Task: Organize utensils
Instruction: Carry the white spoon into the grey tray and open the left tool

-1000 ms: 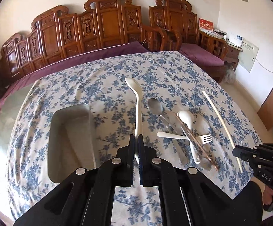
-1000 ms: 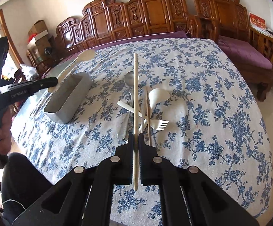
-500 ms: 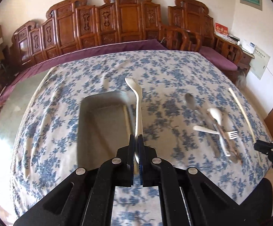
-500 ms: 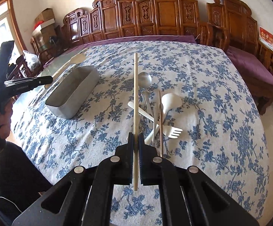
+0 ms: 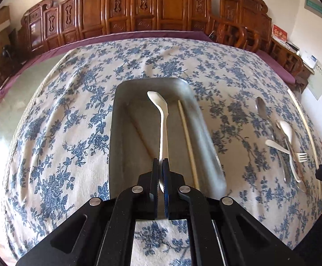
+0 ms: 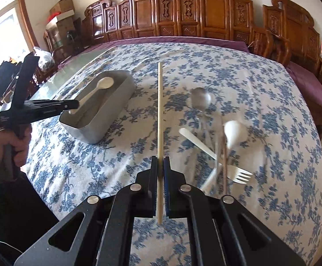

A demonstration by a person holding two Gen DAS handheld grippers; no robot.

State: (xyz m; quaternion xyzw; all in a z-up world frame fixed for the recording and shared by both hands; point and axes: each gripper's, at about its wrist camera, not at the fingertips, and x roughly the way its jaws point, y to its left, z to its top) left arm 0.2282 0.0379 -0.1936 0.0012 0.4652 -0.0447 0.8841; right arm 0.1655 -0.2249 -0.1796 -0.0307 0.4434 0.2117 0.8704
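My left gripper (image 5: 160, 166) has moved from beside the metal tray (image 5: 207, 137) to above it, jaws closed on the white spoon (image 5: 162, 119), whose bowl now hangs over the tray. My right gripper (image 6: 160, 166) holds a chopstick (image 6: 160, 110), right of the tray. Releasing the spoon seems next; other utensils (image 6: 216, 137) wait right of the tray.

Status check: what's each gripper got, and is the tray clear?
Left gripper shut on white spoon, over tray. Right gripper shut on chopstick, above cloth. One chopstick in tray already; nothing blocking. Pile waits.
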